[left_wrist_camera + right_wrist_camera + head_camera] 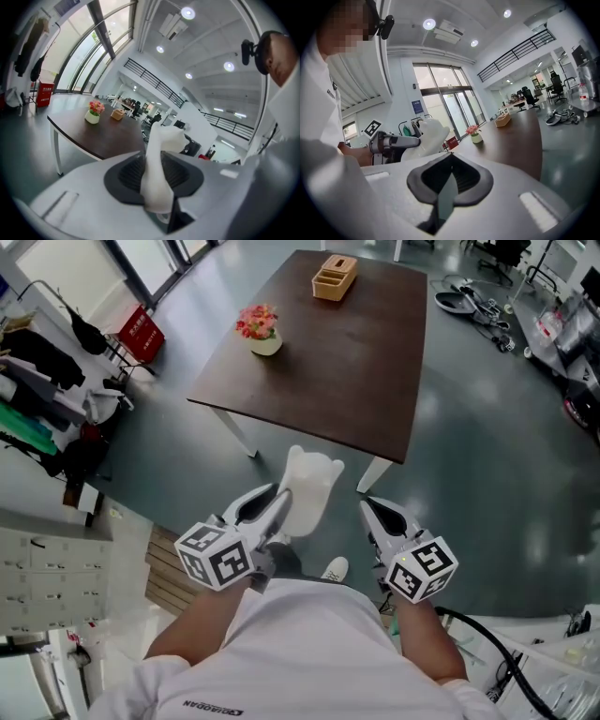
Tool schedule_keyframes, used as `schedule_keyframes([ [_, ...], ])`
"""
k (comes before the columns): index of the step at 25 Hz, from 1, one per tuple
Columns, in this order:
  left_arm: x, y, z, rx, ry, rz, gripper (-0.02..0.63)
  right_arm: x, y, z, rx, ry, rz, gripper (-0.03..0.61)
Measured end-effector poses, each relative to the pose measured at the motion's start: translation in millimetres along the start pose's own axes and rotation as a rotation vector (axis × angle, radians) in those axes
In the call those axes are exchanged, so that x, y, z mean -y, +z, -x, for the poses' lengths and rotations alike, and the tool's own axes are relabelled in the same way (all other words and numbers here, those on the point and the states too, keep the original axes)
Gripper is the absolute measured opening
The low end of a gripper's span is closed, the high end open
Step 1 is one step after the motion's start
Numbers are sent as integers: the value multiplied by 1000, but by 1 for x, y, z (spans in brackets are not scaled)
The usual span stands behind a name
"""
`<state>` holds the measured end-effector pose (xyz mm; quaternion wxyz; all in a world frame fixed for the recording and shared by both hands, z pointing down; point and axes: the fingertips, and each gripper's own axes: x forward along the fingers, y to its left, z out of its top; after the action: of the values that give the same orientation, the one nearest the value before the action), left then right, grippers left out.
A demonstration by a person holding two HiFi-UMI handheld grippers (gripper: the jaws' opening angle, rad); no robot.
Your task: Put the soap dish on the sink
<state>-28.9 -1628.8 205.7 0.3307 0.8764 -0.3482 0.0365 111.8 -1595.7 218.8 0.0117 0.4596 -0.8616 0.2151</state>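
One dark table (pixel 347 362) on glossy grey floor (pixel 487 484)

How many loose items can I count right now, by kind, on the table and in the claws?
White plastic soap dish, clamped in the left claw: 1
Pink flowers in a white pot, on the dark brown table: 1
Light wooden box, on the same table: 1
Total: 3
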Motion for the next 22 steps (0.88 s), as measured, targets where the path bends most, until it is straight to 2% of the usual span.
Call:
schedule_keyframes([
  [4, -29, 17, -12, -12, -1, 4, 118, 5, 2, -28, -11, -6, 12, 2],
  [7, -53, 30, -32, -22, -29, 16, 118, 15, 5, -50, -10, -44, 10, 2],
  [12, -100, 60, -75, -82, -106, 113, 118, 35, 20, -96, -18, -139, -20, 2],
  [17, -138, 95, -116, -131, -186, 148, 118, 56, 53, -140, -4, -250, 1, 2],
  [22, -180, 94, -161, -246, -211, 239, 118, 70, 68, -172, 12, -353, -13, 2],
])
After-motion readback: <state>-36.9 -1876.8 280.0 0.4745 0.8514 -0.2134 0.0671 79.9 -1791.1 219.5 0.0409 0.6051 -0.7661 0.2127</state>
